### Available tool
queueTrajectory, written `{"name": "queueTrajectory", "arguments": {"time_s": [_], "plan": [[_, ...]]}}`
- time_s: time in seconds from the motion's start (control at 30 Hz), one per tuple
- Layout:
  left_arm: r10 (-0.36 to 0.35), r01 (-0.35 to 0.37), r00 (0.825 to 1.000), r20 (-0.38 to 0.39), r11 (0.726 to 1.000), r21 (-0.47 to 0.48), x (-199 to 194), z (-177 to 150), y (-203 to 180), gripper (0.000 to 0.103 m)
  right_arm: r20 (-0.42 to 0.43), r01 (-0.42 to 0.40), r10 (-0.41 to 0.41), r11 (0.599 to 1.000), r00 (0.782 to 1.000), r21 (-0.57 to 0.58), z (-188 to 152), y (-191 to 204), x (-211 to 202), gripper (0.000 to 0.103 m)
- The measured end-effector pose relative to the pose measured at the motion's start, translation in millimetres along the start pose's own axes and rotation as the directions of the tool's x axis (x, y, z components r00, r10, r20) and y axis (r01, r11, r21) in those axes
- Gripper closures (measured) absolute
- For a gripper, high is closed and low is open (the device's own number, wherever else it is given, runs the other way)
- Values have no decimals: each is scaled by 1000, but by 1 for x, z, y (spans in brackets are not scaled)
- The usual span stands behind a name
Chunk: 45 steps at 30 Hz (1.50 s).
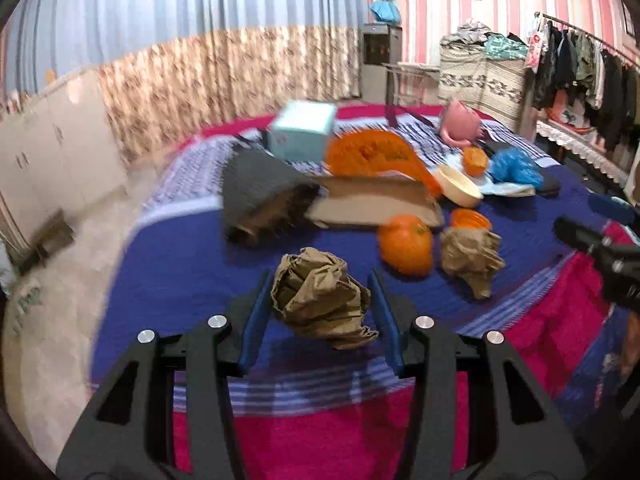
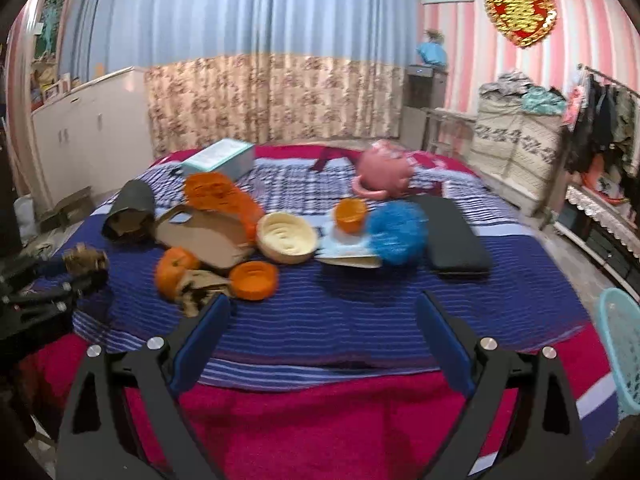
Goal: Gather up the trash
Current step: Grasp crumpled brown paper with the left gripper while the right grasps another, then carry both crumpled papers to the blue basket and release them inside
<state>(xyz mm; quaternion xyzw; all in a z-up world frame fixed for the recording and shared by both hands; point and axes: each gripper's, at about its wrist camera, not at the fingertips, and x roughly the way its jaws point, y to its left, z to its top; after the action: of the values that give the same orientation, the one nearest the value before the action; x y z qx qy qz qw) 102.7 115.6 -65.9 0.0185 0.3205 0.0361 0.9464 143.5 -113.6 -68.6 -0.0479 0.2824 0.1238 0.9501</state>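
A crumpled brown paper ball sits between the blue pads of my left gripper, which is shut on it just above the blue striped bedspread. The right wrist view shows that same gripper at the far left with the paper ball in it. A second crumpled brown paper lies beside an orange fruit. My right gripper stands wide open over the bed's near edge with nothing between its fingers; its black body shows at the right edge of the left wrist view.
On the bed lie a cardboard piece, a grey bag, a teal box, a cream bowl, orange cups, a blue puff, a pink pot and a black case. A teal basket stands at the right.
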Motion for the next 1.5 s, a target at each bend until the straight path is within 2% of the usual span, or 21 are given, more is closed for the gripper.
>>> {"name": "queueTrajectory", "arguments": {"time_s": [0.17,0.4,0.47,0.5,0.53,0.7,0.83,0.97,1.17,1.37,1.5], "plan": [[61,-60,998,21,998,-33,-7,5,33,56,-50,-52,51,998,997,-27,0,29,23,11],[73,-70,997,29,993,-92,-8,6,57,56,-98,-89,76,986,992,-144,-1,71,49,13],[68,-65,997,24,993,-101,-6,7,59,56,-109,-95,77,980,991,-172,-2,75,51,27],[67,-64,998,22,993,-104,-6,7,59,56,-126,-111,88,977,988,-182,-2,77,54,45],[68,-66,997,20,992,-109,-6,8,58,56,-145,-131,105,974,984,-184,-2,78,57,57],[77,-74,997,30,992,-98,-8,12,52,56,-99,-172,157,969,983,-175,-3,69,40,59],[71,-66,996,47,993,-98,-12,19,43,56,-34,-138,134,971,990,-193,5,47,13,59],[53,-48,997,63,996,-79,-14,28,25,56,20,-83,88,981,996,-177,15,9,-14,59],[0,5,996,87,998,-55,-12,38,-16,56,86,34,-25,994,996,-100,23,-69,-54,59],[-73,72,992,107,997,21,-11,55,-76,55,95,136,-137,991,986,16,16,-150,-74,59],[-127,120,984,125,991,63,-12,67,-118,55,71,212,-220,972,973,104,2,-208,-81,59]]}}
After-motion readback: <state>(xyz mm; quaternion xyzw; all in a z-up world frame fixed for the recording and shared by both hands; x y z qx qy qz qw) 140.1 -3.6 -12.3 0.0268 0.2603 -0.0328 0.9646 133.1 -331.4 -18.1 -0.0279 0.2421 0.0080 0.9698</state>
